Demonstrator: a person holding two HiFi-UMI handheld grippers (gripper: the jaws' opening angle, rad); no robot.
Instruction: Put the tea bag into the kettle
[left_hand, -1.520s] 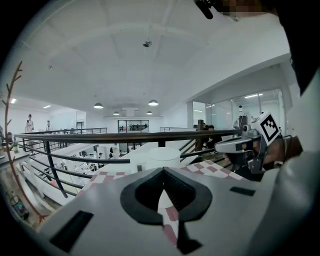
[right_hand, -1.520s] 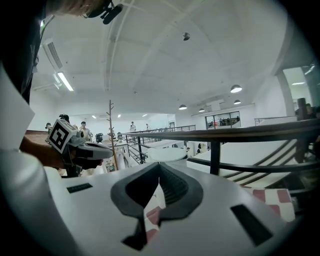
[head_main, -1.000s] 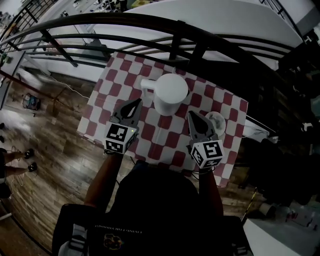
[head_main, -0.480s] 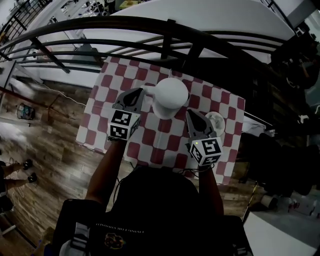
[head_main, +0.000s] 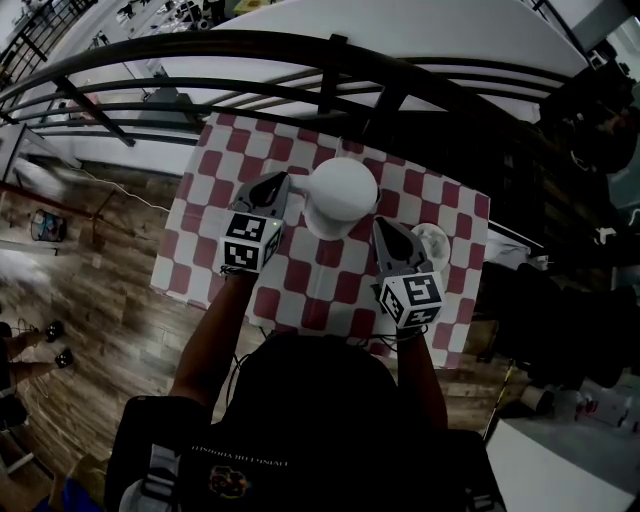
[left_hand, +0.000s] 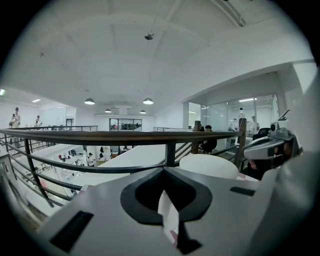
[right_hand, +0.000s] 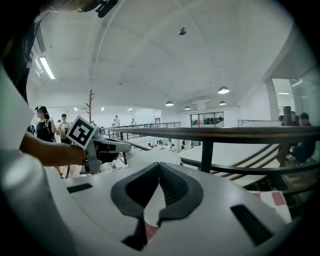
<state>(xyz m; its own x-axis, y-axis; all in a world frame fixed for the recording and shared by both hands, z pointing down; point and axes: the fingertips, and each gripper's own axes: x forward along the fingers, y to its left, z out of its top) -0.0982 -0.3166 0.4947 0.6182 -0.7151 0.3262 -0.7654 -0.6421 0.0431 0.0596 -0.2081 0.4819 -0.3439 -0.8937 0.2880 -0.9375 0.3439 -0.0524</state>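
A white kettle (head_main: 340, 195) with its lid on stands at the middle of a table with a red and white checked cloth (head_main: 300, 285). My left gripper (head_main: 274, 184) is shut and sits close against the kettle's left side, by its white side part (head_main: 293, 186). In the left gripper view the jaws (left_hand: 164, 172) meet, with the kettle's domed lid (left_hand: 207, 165) just past them on the right. My right gripper (head_main: 386, 230) is shut to the kettle's right front; its jaws (right_hand: 160, 166) hold nothing I can see. No tea bag can be made out.
A small round white dish (head_main: 433, 240) lies right of the right gripper. A black metal railing (head_main: 300, 50) runs along the table's far edge, with a drop to a lower floor behind it. Wooden floor (head_main: 110, 300) lies to the left.
My left gripper has moved forward and slightly right, from the table's near left up to the kettle's left side. The right gripper has stayed nearly still.
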